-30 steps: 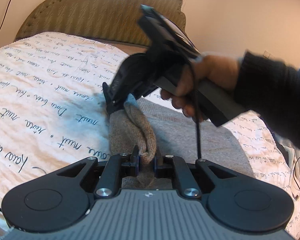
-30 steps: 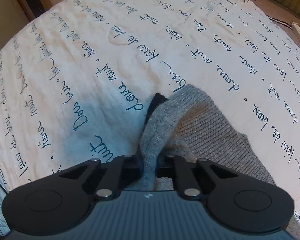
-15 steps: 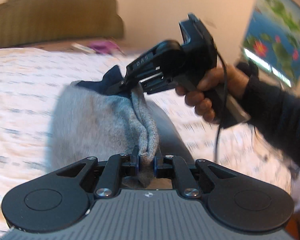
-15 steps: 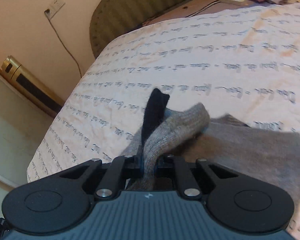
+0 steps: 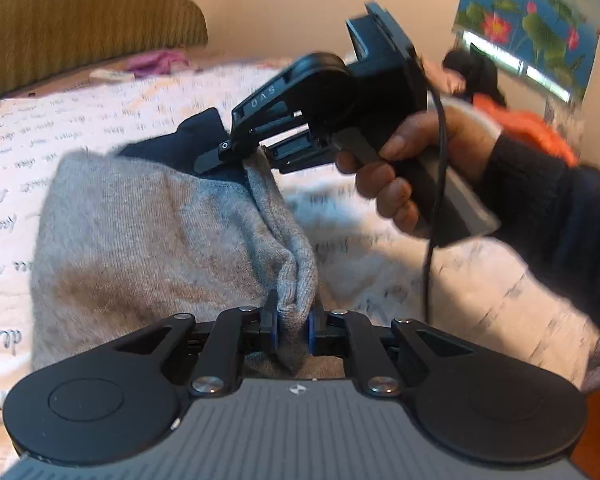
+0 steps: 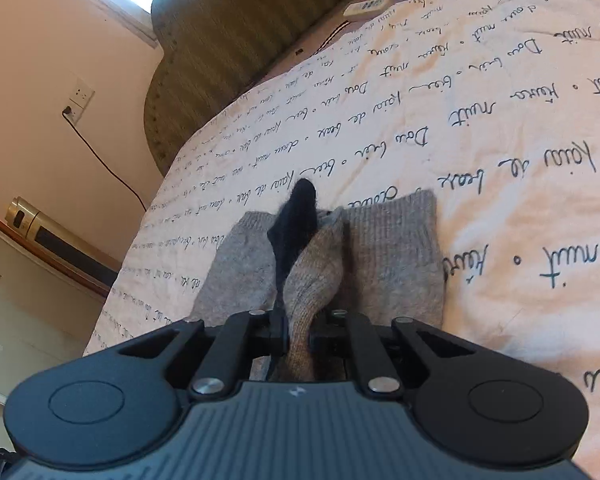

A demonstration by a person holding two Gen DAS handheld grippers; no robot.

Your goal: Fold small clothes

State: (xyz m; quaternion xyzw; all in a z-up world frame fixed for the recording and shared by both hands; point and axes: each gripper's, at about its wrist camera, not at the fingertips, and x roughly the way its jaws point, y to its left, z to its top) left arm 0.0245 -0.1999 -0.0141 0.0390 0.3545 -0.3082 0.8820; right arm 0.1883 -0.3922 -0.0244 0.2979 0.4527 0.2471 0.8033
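Bedroom walls and a ribbed headboard [image 6: 220,40] close off the far side, and the bed [image 6: 500,160], under a sheet printed with script, carries everything. On it lies the grey garment [image 5: 140,240], spread flat ahead of both tools with one edge lifted.

I have the left tool [image 5: 292,330] clenched on a bunched fold of that edge, and the right tool [image 5: 236,152], ahead of it and slightly to the left, nipping the same edge where a dark lining or collar [image 6: 296,216] sticks out. In its own view the right tool [image 6: 296,328] bites both the grey knit and the dark piece.

Worries, as I judge them: the knit is soft and thick, so a bunched bite could slide out if I pull the edge taut between the tools. Uneven travel of the two tools would skew the fold. The right tool's cable [image 5: 436,200] hangs near the cloth and might drag it.

Beyond the tools, by the headboard, lie a purple cloth [image 5: 156,62] and a white remote [image 6: 366,7], both well apart from the garment. Nothing blocks the fold.
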